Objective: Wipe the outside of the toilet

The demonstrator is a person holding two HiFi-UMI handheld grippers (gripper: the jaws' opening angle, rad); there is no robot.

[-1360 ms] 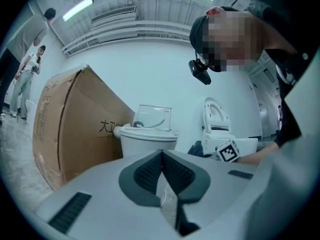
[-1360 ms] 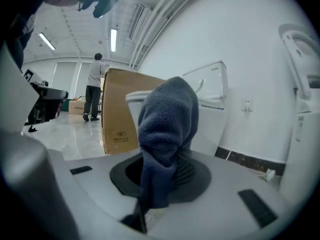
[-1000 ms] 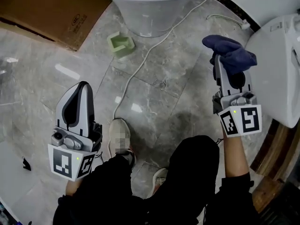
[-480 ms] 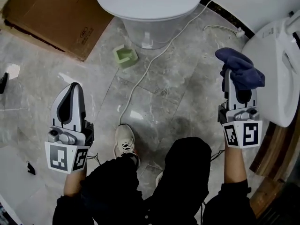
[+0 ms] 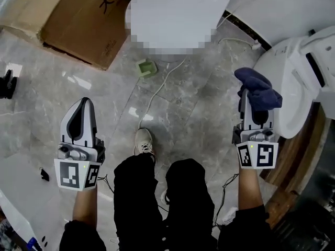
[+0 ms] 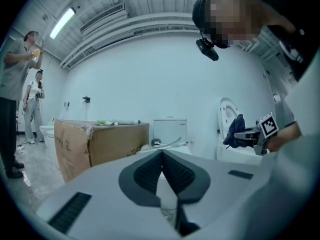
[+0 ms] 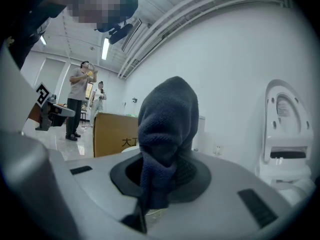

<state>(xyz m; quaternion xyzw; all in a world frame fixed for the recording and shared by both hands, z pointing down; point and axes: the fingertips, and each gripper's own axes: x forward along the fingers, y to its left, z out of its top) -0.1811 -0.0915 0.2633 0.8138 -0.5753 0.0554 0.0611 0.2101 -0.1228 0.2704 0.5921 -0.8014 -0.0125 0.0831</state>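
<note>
**Head view, with the two gripper views.** The left gripper point(image 5: 84, 104) is held at the lower left of the frame, over the grey marble-tile floor point(image 5: 47, 103). In its own view its jaws are seen pressed together at the tips, with nothing between them.

The right gripper point(image 5: 255, 109) is held at the right of the frame. Its jaws are clamped on a dark blue cloth point(image 5: 257, 87), which is bunched above the jaw tips and hangs down between the pads. The cloth is seen just beside the rim of the open-lidded toilet point(image 5: 290, 82) at the right edge of the frame; whether contact is made cannot be told.

A closed-lidded toilet point(image 5: 178, 9) is placed at the top centre, well apart from both grippers. A cardboard box point(image 5: 78, 20) lies at the upper left, beside that toilet. A small green block point(image 5: 146, 68) stands on the floor just below the closed-lidded toilet. A white cable point(image 5: 157, 90) is run from the upper right, past the block, down toward the person's shoe point(image 5: 143, 141) at the lower centre. A small black object point(image 5: 6, 83) is seen at the left edge.

Two bystanders point(image 6: 22, 84) are shown at the far left of the left gripper view, to the left of the box.
</note>
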